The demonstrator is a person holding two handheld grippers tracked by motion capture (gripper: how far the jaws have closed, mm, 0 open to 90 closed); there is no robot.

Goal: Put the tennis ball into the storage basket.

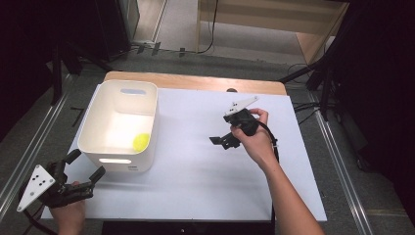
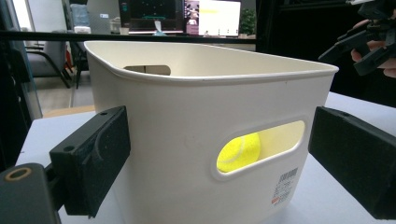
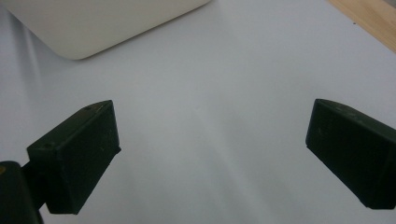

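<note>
A white plastic bin [image 1: 120, 125] stands on the left part of the white table [image 1: 205, 171]. A yellow tennis ball [image 1: 141, 142] lies inside it near its front right corner. My left gripper [image 1: 86, 164] is open just in front of the bin's near left corner, holding nothing. In the left gripper view the bin wall [image 2: 187, 107] stands close ahead and the ball [image 2: 239, 151] shows through the handle slot. My right gripper [image 1: 222, 141] hovers open and holding nothing over the table, right of the bin. Its fingers [image 3: 74, 154] stand wide apart over bare table.
A wooden table edge [image 1: 195, 81] runs along the far side. Metal rails [image 1: 29, 147] flank the table on the floor. The bin's corner [image 3: 93, 23] lies ahead of the right gripper. The right gripper [image 2: 369, 42] shows at the upper right of the left gripper view.
</note>
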